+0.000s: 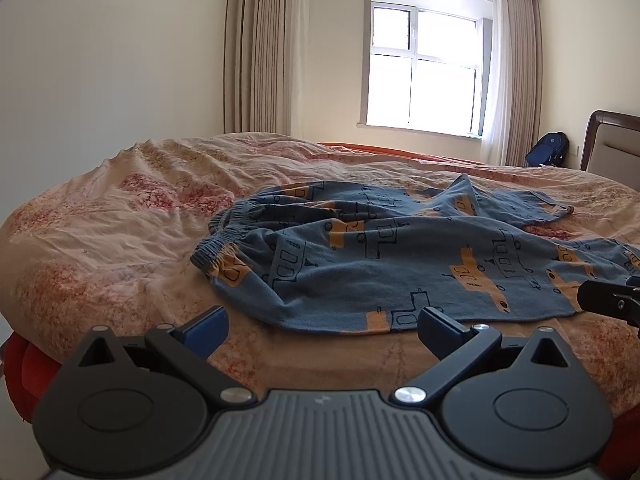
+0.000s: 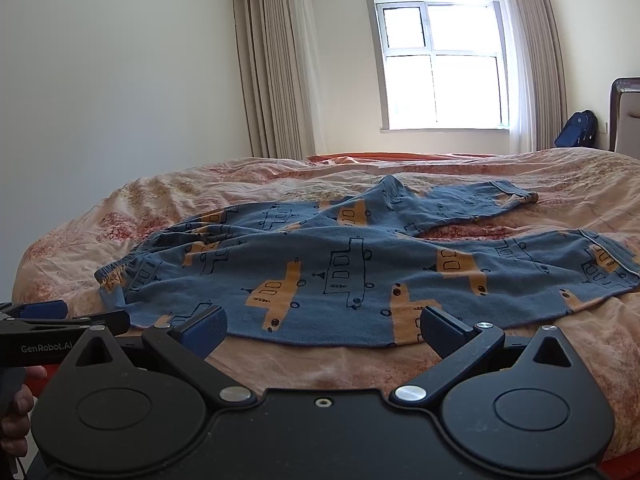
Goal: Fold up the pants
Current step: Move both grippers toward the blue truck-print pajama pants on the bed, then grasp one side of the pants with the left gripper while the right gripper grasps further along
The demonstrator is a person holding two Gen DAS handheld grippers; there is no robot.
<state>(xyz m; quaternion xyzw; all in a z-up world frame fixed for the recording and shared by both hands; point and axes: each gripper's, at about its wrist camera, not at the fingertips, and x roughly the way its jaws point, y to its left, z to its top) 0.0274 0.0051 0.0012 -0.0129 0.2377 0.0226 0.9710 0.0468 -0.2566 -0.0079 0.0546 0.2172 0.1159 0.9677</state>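
Blue pants (image 1: 360, 256) with an orange vehicle print lie spread and rumpled on the bed, waistband to the left, two legs running right. In the right wrist view the same pants (image 2: 360, 272) fill the middle, legs apart at the right. My left gripper (image 1: 322, 330) hovers open just in front of the near hem, nothing between its fingers. My right gripper (image 2: 322, 330) is also open, close to the near edge of the pants, holding nothing. The right gripper's tip shows at the right edge of the left wrist view; the left gripper (image 2: 60, 316) shows at the left of the right wrist view.
A wrinkled pink and red floral bedspread (image 1: 120, 216) covers the bed. Behind are a window (image 1: 424, 68) with beige curtains, a blue backpack (image 1: 548, 150) on the floor and a headboard (image 1: 612, 140) at the right. A hand (image 2: 16, 412) holds the left gripper's handle.
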